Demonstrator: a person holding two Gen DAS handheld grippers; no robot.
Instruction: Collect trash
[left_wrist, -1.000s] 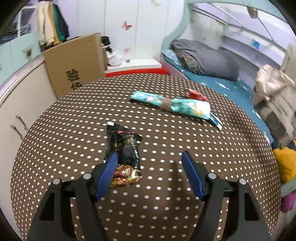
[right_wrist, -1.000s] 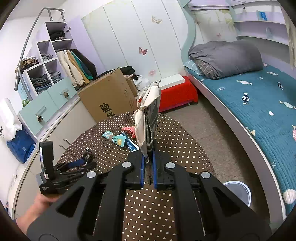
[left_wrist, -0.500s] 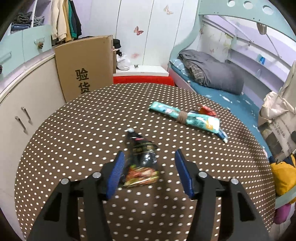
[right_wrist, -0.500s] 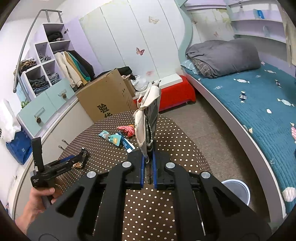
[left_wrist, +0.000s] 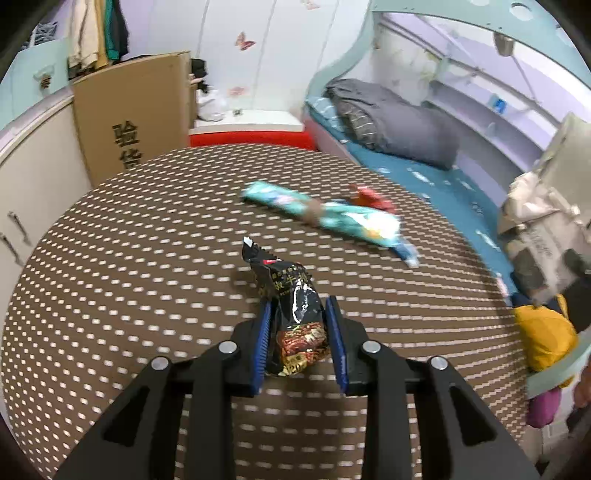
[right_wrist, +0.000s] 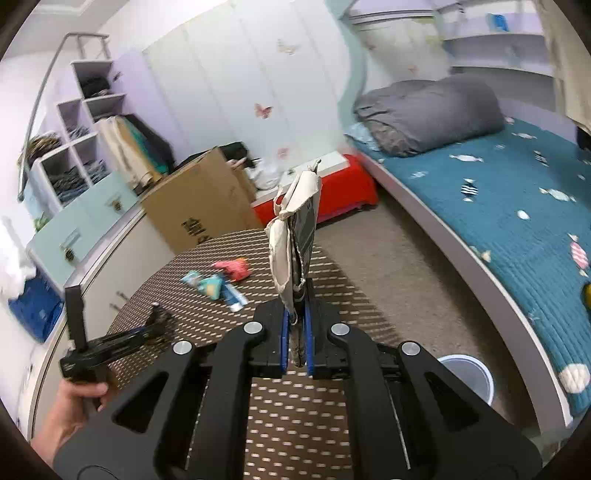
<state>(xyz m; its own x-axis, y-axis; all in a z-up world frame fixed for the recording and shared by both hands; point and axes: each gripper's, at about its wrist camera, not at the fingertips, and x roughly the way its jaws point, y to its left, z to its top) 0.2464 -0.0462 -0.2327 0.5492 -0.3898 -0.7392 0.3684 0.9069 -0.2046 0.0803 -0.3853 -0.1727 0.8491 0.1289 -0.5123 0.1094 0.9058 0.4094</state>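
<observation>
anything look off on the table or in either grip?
Nothing damaged or spilled. Teal wrapper and red wrapper lie loose on the table. Left gripper closes around the black snack packet; right gripper clamps the bag upright.

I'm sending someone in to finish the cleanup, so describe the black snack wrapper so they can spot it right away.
On the round brown polka-dot table, look at the near side, closest to the left gripper, whose blue pads sit on either side of it. The black snack wrapper is glossy, with gold lettering and a red picture at its bottom end. The other wrappers, a teal wrapper and a red wrapper, lie farther back.
</observation>
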